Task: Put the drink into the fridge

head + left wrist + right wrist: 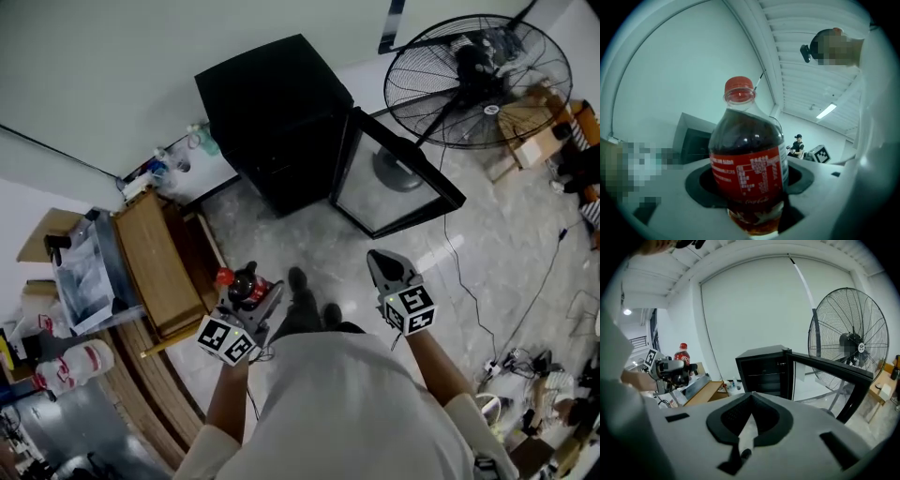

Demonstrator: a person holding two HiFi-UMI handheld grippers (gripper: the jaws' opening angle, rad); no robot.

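Drink bottle [242, 281], red cap and dark cola, is upright and clamped in the left tool [255, 295]. It's carried in the air at near left, well apart from the fridge [281, 122]. Right tool [384, 267] is closed on nothing. Fridge door [398, 183] hangs open to the right, so opening looks done. Left to do: approach, set the bottle on a shelf, let go, probably close the door. Room: pale glossy floor [469, 244], plain wall, big pedestal fan [478, 80] far right, cluttered wooden surface [155, 258] at left, cables [525, 309] near right.
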